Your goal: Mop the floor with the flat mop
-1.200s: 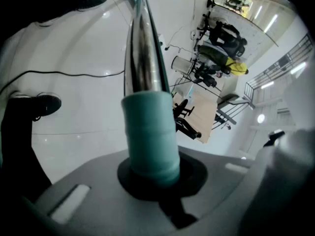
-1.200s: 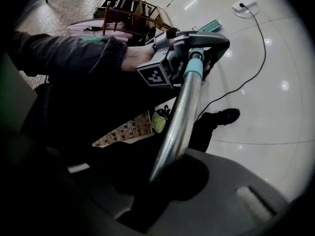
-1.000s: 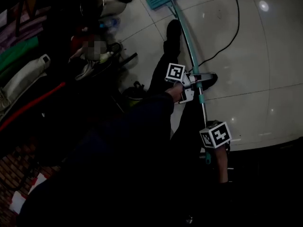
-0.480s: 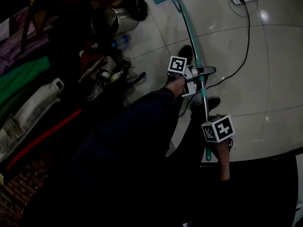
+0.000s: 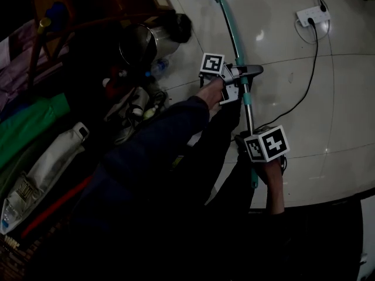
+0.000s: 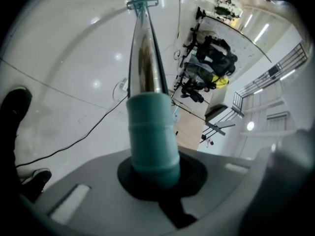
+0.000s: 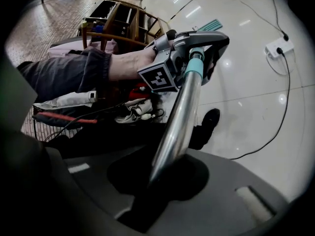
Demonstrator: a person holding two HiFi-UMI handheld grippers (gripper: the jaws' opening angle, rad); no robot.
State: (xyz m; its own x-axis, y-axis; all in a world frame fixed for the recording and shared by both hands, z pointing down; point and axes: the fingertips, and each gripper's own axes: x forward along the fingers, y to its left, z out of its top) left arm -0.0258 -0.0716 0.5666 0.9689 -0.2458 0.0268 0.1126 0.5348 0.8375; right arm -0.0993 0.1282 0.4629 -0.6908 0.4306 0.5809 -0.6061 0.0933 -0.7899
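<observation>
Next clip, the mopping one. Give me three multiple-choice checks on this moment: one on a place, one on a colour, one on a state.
1. In the head view, on which side of the handle does the power strip lie?
A) right B) left C) under it
2. The sleeve in the left gripper is:
A) red B) teal C) yellow
3. The right gripper is:
A) open B) shut on a cup C) shut on the handle

Answers:
1 A, the power strip lies on the floor right of the handle.
2 B, the left gripper view shows the sleeve teal.
3 C, the right gripper view shows the handle clamped between its jaws.
</observation>
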